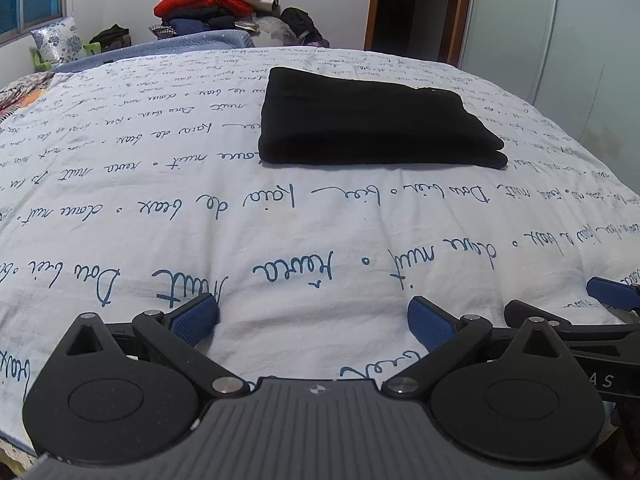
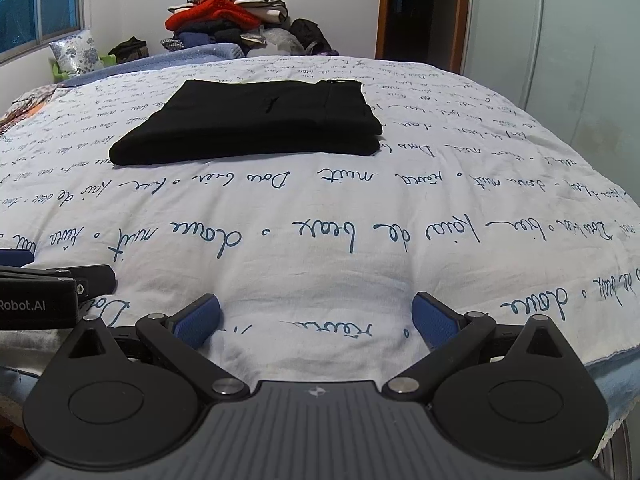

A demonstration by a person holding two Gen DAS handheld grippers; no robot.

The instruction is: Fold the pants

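Note:
Black pants [image 1: 372,124] lie folded into a flat rectangle on the white bedspread with blue script [image 1: 280,220], in the middle of the bed; they also show in the right wrist view [image 2: 256,120]. My left gripper [image 1: 314,320] is open and empty, low over the near part of the bed, well short of the pants. My right gripper [image 2: 316,320] is open and empty too, beside the left one near the bed's front edge. Each gripper shows at the edge of the other's view: the right one [image 1: 592,308], the left one [image 2: 48,280].
A pile of clothes [image 1: 216,4] stands beyond the far end of the bed, with a floral pillow [image 1: 60,40] at the far left. A dark doorway [image 1: 412,8] and a pale wardrobe [image 1: 560,40] are at the right. The bed's front edge [image 2: 600,380] drops off close by.

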